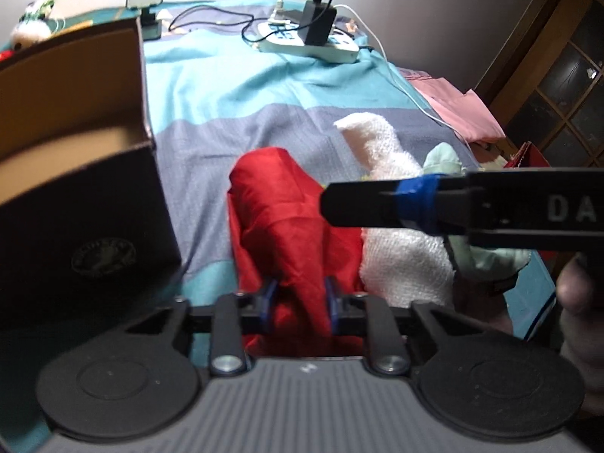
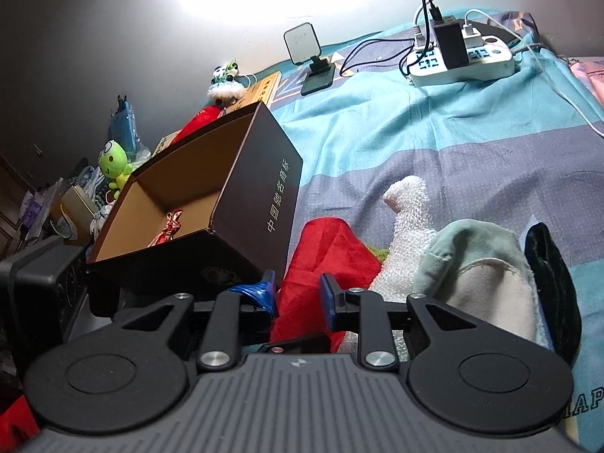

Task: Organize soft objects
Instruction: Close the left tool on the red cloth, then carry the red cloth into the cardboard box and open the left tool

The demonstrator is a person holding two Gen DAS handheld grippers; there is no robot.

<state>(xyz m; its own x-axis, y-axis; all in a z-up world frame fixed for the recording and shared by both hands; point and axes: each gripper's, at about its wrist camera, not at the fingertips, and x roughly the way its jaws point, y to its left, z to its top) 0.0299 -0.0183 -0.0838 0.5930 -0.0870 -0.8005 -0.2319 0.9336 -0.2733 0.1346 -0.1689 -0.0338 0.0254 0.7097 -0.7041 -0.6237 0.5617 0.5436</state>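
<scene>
1. Gripping the red cloth (image 1: 287, 207): the left tongs (image 1: 300, 302) have a fold of it pinched between the blue pads (image 1: 270, 296). It lies on the bed (image 1: 234, 87), bunched up just right of the dark box (image 1: 87, 249).
2. Right tongs (image 2: 296, 298): jaws parted, with red cloth (image 2: 328, 260) lying in the gap. Cannot tell if the pads touch it; it reads as open, not clamped. In the left view the right tool's finger (image 1: 377, 204) crosses over the pile from the right.
3. Touching the cloth on its right is a white knitted towel (image 2: 409, 234), then a pale green slipper-like item (image 2: 479, 264) with a cream inner, then a dark velvet piece (image 2: 551, 275) at the far edge. All soft, all heaped together at the near edge of the bed.
4. The box (image 2: 241, 173) is open-topped and tilted, its opening facing the tongs. A small red-and-gold item (image 2: 170, 226) is already inside. Judgement: the box is the target bin, and the tilt eases dropping things in.
5. Judgement: early stage. One item is binned and four are still out; the red cloth is nearest the box, so it is the logical next pick.
6. Risk: limp fabric could drag the towel along or snag the box rim.
7. At the far end of the bed sit a power strip with cables (image 2: 464, 56) and a small stand (image 2: 305, 49), well apart from the pile. Plush toys (image 2: 113, 162) lie left of the box.
</scene>
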